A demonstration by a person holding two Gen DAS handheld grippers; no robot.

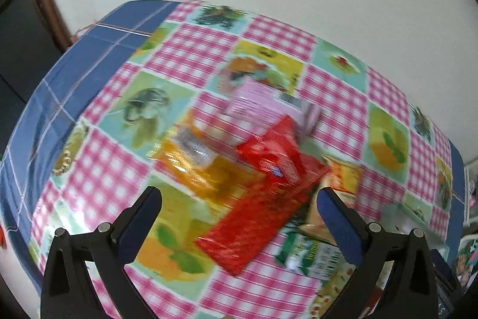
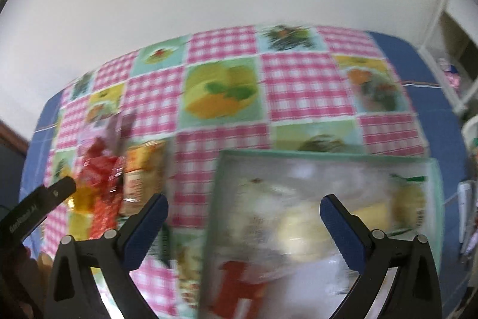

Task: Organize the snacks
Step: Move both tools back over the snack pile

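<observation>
Lying in a loose heap on the checked, fruit-print tablecloth that covers the surface are the snacks: a pink box with a barcode on its near end, a small red packet leaning across a longer red packet, an orange packet with a clear window, a yellow-orange packet and a green packet with white lettering. Motion blur smears every label, so no brand or wording on these packs can be read. The left gripper hangs above the long red packet with its blue-padded jaws spread wide and nothing between them touching the pads. The right gripper is likewise wide open and holds nothing; below it sits a pale green tray holding a clear bag of pale yellow and white snacks, with a red printed shape on its near end that is too blurred to read. In the right wrist view the snack heap lies to the left of the tray, apart from it, and a black bar with small white lettering, illegible, crosses the lower left corner.
</observation>
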